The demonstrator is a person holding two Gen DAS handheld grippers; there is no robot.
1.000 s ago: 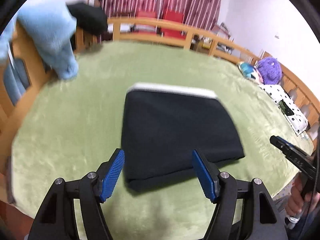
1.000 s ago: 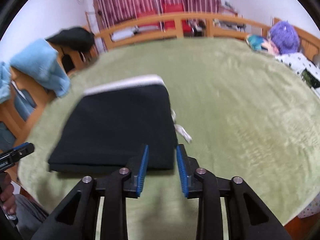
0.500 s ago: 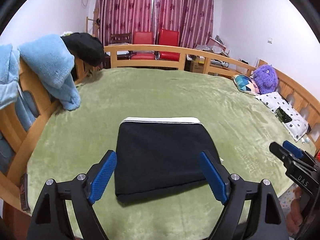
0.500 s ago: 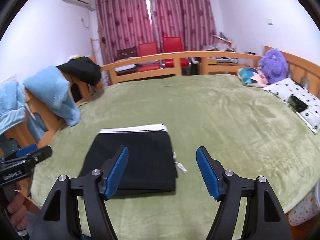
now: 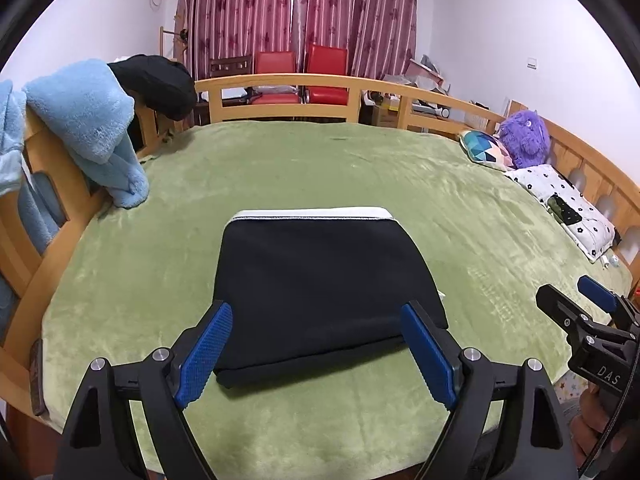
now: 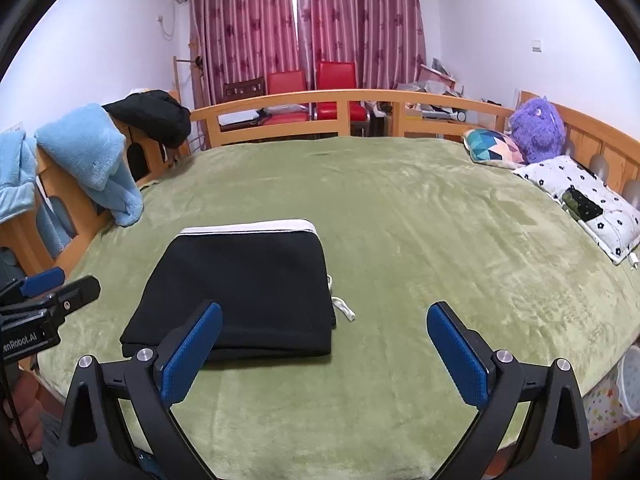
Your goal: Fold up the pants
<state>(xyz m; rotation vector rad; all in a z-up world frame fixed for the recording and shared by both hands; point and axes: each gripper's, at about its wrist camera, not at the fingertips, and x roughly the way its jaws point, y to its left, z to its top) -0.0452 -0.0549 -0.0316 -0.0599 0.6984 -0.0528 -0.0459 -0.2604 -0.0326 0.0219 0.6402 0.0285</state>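
Note:
The black pants (image 5: 320, 284) lie folded into a neat rectangle on the green blanket (image 5: 360, 168), white waistband at the far edge. In the right wrist view the pants (image 6: 244, 288) lie left of centre, with a white drawstring (image 6: 344, 308) sticking out at their right side. My left gripper (image 5: 316, 354) is open and empty, held back above the pants' near edge. My right gripper (image 6: 326, 354) is open and empty, held back above the blanket to the right of the pants. Each gripper shows at the edge of the other's view.
A wooden rail (image 5: 280, 88) rings the bed. Light blue fleece (image 5: 88, 120) and a black garment (image 5: 156, 80) hang over the left rail. A purple plush (image 6: 538, 128), a patterned cushion (image 6: 492, 146) and a dotted pillow (image 6: 588, 204) lie at the right. Red chairs stand behind.
Both grippers have pulled back and up from the folded pants. The right gripper, nearly shut a second ago, has opened wide. The pants lie still.

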